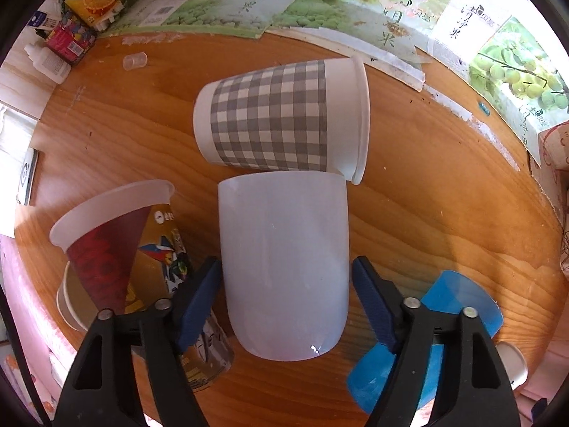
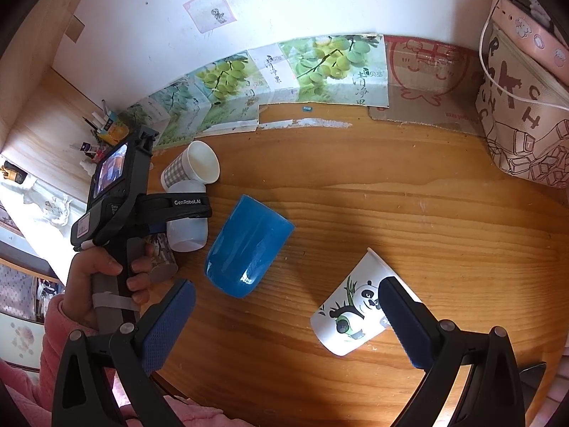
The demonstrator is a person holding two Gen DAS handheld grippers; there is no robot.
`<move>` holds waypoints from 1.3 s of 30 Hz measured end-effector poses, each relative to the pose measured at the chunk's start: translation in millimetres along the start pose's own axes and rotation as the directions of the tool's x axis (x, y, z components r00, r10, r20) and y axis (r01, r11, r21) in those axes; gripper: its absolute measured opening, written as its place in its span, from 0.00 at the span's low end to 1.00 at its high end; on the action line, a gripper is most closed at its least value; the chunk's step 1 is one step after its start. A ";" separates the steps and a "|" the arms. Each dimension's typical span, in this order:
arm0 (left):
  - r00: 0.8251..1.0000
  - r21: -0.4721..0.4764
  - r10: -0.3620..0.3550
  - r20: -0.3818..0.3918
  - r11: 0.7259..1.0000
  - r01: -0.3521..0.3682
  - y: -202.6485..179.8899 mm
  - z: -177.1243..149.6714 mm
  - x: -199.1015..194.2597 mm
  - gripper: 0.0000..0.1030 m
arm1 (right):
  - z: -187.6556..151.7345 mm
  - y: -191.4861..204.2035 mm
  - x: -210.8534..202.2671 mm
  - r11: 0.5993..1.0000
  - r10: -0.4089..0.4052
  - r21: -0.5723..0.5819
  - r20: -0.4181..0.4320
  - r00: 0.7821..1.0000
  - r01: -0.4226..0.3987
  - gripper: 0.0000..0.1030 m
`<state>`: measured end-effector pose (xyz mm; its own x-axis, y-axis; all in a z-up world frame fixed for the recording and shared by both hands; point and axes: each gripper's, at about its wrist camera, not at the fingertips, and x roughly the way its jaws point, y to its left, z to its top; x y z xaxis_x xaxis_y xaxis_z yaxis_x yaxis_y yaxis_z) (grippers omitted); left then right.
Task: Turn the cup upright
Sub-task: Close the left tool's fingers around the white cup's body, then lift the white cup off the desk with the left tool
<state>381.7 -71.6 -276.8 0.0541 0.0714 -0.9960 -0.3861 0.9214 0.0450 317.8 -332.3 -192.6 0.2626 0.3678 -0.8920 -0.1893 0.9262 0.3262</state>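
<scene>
A plain white cup [image 1: 284, 267] lies on its side on the wooden table [image 1: 444, 195], its rounded base towards the camera. My left gripper [image 1: 286, 302] straddles it, one blue finger close on each side; whether the fingers touch the cup I cannot tell. The same cup shows in the right wrist view [image 2: 186, 227] under the left gripper [image 2: 177, 206]. My right gripper [image 2: 284, 323] is open and empty above the table, between a blue cup [image 2: 245, 245] and a panda cup [image 2: 359, 313], both lying on their sides.
A grey checked paper cup [image 1: 281, 117] lies on its side, touching the white cup's far end. A red and yellow printed cup [image 1: 121, 245] lies on its side at left over another cup. Grape-print boxes [image 1: 355, 0] line the back. A patterned bag [image 2: 522, 114] stands at right.
</scene>
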 end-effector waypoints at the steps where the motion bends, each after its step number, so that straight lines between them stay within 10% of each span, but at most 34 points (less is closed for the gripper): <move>1: 1.000 -0.001 0.000 -0.001 1.000 0.000 0.4 -0.5 1.1 0.70 | 0.3 0.1 0.4 1.000 0.000 0.000 -0.002 1.000 0.000 1.00; 39: 0.994 0.133 -0.061 0.091 0.990 0.048 8.1 -86.1 -72.4 0.69 | -45.5 22.1 -37.3 0.998 0.061 0.000 0.057 0.996 -0.061 1.00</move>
<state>295.4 -102.2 -211.0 0.1611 0.0496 -0.9857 -0.2571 0.9664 0.0066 260.7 -329.3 -166.4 0.3045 0.4277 -0.8511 -0.2053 0.9020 0.3799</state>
